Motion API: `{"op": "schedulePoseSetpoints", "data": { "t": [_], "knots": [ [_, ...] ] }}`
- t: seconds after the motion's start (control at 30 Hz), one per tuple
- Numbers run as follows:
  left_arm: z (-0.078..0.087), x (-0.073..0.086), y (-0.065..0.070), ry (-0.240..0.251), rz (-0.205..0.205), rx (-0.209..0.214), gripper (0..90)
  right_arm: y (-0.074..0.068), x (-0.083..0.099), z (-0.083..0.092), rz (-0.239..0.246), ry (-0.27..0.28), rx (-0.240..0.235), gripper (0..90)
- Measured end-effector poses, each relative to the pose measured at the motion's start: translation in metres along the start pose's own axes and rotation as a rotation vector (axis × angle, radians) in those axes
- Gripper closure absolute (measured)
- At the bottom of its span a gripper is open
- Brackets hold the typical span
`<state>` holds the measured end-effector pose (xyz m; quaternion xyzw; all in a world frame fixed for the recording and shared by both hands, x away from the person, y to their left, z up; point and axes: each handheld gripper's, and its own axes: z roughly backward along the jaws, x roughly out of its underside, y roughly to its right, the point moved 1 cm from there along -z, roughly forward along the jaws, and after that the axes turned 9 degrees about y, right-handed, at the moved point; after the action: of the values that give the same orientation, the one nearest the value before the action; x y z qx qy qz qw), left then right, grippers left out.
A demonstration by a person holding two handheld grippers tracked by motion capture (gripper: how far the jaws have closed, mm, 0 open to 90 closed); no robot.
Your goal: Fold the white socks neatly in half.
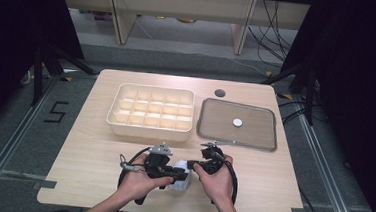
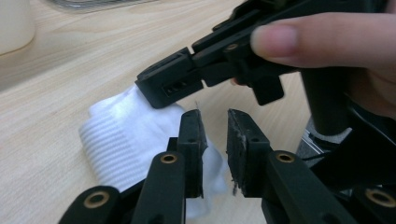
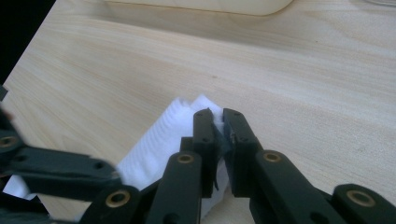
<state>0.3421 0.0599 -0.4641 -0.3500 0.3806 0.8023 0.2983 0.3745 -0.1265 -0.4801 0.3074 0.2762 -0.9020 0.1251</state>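
A folded white cloth [image 1: 180, 183] lies on the wooden table [image 1: 91, 164] near its front edge, between both hands. My right gripper [image 3: 217, 122] has its jaws closed almost together on a corner of the cloth [image 3: 161, 137], with a thin fold pinched between them. In the left gripper view the right gripper [image 2: 156, 88] rests on the cloth's [image 2: 123, 130] upper edge. My left gripper [image 2: 215, 128] stands narrowly open just over the cloth, with nothing between its jaws. In the high view the left gripper [image 1: 177, 174] and right gripper [image 1: 193, 164] point at each other.
A cream box [image 1: 149, 129] with several compartments stands at the table's middle back. To its right lies a grey tray [image 1: 199, 123] with a small white disc [image 1: 237, 122] on it. A round hole [image 1: 220, 93] is near the far edge. Bare wood spreads left and right of the hands.
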Motion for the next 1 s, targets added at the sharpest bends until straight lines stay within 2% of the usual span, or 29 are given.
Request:
{"op": "schedulePoseSetpoints", "data": {
  "t": [0.17,0.2,0.3,0.33,0.37,0.4,0.43,0.47,0.57,0.6,0.63,0.8,0.9,0.93,1.0],
  "knots": [
    [-0.008,0.012,-0.004,-0.052,0.026,0.023,83.3,0.001,0.001,-0.001,0.017,0.008,0.0,84.5],
    [-0.009,0.014,-0.005,-0.057,0.029,0.02,84.2,0.0,0.001,-0.002,0.006,-0.006,0.009,84.5],
    [-0.012,0.016,-0.005,-0.065,0.022,0.023,86.3,0.002,0.001,-0.002,0.023,-0.013,0.013,84.5],
    [-0.013,0.016,-0.005,-0.069,0.02,0.007,86.9,0.002,0.001,-0.003,0.026,-0.014,0.016,84.5],
    [-0.014,0.017,-0.005,-0.071,0.017,0.007,87.7,0.002,0.001,-0.004,0.025,-0.013,0.028,84.5],
    [-0.014,0.018,-0.006,-0.077,0.015,0.019,88.3,0.0,0.002,-0.004,0.007,-0.018,0.021,84.5],
    [-0.015,0.019,-0.006,-0.079,0.016,0.006,88.9,0.002,0.002,-0.004,0.03,-0.015,0.024,84.5],
    [-0.015,0.02,-0.006,-0.089,0.014,0.012,89.1,0.002,0.003,-0.005,0.031,-0.017,0.037,84.5],
    [-0.018,0.023,-0.003,-0.094,0.002,0.001,89.3,0.0,0.005,-0.007,0.027,-0.019,0.038,84.5],
    [-0.018,0.024,-0.003,-0.1,-0.009,-0.008,89.3,0.001,0.005,-0.007,0.048,-0.015,0.042,84.5],
    [-0.019,0.025,-0.003,-0.1,-0.003,0.008,89.3,0.001,0.005,-0.007,0.051,-0.016,0.043,84.5],
    [-0.02,0.025,-0.004,-0.102,0.002,0.01,89.5,0.0,0.006,-0.009,0.059,-0.012,0.05,84.5],
    [-0.02,0.025,-0.005,-0.104,0.0,0.005,89.5,0.002,0.008,-0.01,0.084,-0.007,0.054,84.5],
    [-0.02,0.025,-0.004,-0.099,0.003,0.003,89.5,0.0,0.007,-0.01,0.057,-0.007,0.047,84.5],
    [-0.021,0.026,-0.004,-0.094,0.004,0.005,89.5,0.0,0.008,-0.01,0.052,-0.01,0.054,84.5]
  ]
}}
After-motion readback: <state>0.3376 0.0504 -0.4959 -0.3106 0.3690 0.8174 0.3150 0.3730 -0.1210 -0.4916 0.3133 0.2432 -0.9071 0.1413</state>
